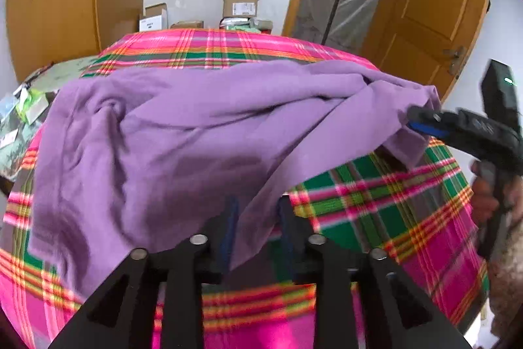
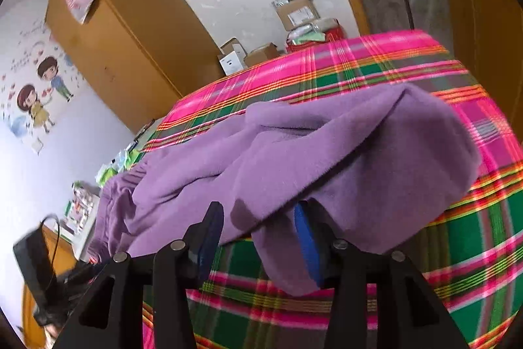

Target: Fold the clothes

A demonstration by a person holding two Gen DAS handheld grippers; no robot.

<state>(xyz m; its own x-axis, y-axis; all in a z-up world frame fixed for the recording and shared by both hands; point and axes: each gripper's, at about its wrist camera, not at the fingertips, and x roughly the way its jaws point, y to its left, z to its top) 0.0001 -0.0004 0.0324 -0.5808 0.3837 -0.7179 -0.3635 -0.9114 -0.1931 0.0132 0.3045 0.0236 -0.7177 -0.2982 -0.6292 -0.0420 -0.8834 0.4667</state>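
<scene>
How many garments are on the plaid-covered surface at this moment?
1: a purple garment sprawls across the plaid cover, its near edge between the left gripper fingers, its far corner at the right gripper. Its folds could hide another piece.

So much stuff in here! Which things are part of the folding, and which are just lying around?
Part of the job:
- purple garment
- left gripper, cloth between its jaws
- right gripper, cloth between its jaws
- plaid cloth beneath the garment

Just lying about:
- cardboard boxes
- wardrobe
- cartoon wall sticker
- door
</scene>
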